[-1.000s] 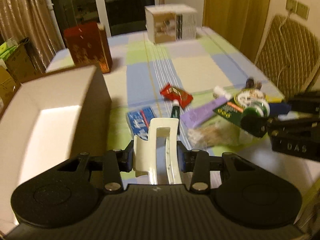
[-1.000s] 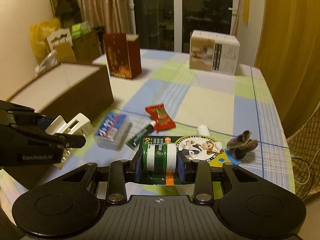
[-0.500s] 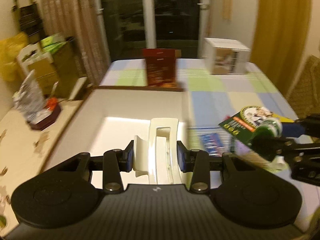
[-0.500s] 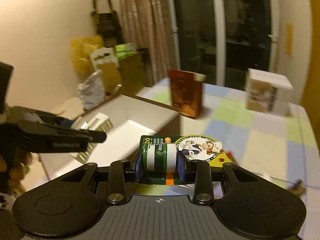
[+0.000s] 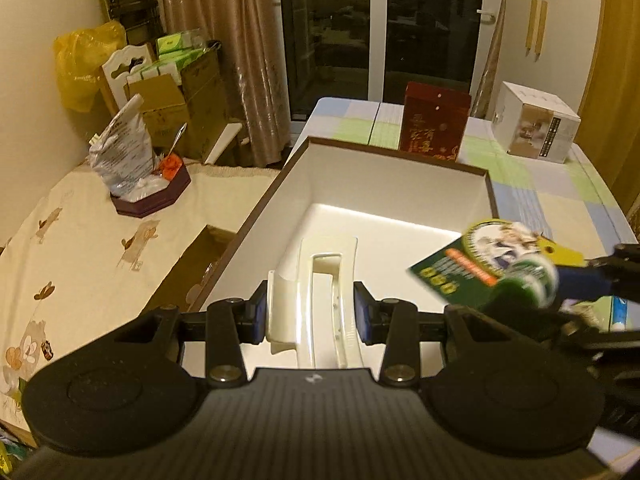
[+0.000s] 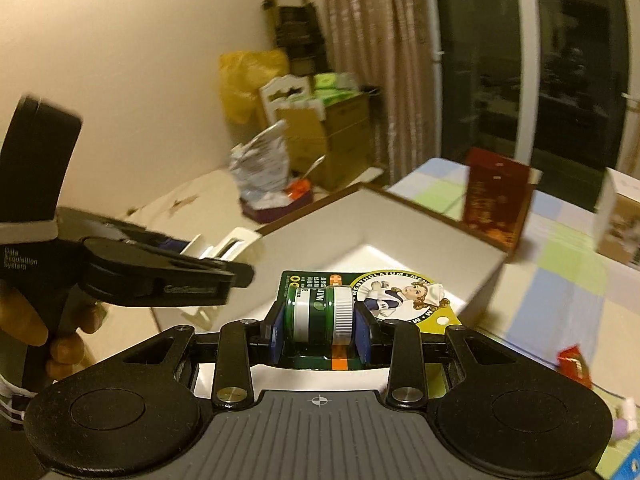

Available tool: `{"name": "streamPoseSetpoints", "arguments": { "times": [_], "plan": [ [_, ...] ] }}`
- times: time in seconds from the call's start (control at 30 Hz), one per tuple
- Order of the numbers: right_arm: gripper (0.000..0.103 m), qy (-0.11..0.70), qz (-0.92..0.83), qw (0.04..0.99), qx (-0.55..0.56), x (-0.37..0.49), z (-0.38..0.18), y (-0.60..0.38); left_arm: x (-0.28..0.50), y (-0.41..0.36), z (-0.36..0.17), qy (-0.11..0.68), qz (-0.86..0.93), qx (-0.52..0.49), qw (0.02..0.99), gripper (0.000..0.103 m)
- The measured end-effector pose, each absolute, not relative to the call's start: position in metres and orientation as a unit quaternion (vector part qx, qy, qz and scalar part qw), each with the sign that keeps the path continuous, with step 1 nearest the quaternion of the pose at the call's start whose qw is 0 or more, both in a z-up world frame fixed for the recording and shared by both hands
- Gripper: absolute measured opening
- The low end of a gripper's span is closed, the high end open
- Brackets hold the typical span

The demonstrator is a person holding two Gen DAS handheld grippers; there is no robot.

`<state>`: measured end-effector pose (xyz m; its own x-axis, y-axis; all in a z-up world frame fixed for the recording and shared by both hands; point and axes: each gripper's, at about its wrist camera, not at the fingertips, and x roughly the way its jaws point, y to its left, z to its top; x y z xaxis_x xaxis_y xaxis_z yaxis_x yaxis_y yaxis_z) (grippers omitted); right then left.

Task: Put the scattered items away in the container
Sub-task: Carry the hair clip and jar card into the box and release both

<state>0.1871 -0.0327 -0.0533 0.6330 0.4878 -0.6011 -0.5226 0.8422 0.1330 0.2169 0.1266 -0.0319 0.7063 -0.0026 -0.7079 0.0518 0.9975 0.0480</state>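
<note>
Both of your grippers are hovering over the white box [image 5: 384, 184]: left gripper [image 5: 312, 314] clamping the cream clip [image 5: 320, 280], right gripper [image 6: 320, 330] pinching the green jar pack [image 6: 320, 308]. Releasing together risks them colliding or bouncing out.

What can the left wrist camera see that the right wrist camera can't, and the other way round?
Only the left wrist view shows the whole white hair clip squeezed in the left gripper, and the right gripper's fingers from the side.

Only the right wrist view shows the person's hand holding the left gripper, the green jar pinched in the right gripper, and a red packet on the table.

Both show the big white box, the jar's green card, the dark red box and the silver bag.
</note>
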Motion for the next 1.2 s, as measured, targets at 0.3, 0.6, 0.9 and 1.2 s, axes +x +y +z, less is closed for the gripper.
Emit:
{"name": "streamPoseSetpoints", "arguments": {
  "times": [0.3, 0.6, 0.9, 1.2],
  "plan": [
    [0.038, 0.358, 0.322, 0.872, -0.092, 0.206, -0.098, 0.005, 0.233, 0.148, -0.069, 0.438, 0.007, 0.028, 0.899, 0.036],
    [0.038, 0.404, 0.323, 0.849, -0.107, 0.230, -0.134, 0.014, 0.252, 0.156, -0.096, 0.478, 0.011, 0.019, 0.878, 0.036],
    [0.047, 0.428, 0.315, 0.838, -0.126, 0.252, -0.143, 0.022, 0.266, 0.151, -0.106, 0.498, 0.013, 0.013, 0.867, 0.057],
    [0.097, 0.420, 0.314, 0.837, -0.158, 0.242, -0.141, 0.019, 0.263, 0.150, -0.101, 0.494, 0.021, 0.028, 0.869, 0.069]
  ]
}}
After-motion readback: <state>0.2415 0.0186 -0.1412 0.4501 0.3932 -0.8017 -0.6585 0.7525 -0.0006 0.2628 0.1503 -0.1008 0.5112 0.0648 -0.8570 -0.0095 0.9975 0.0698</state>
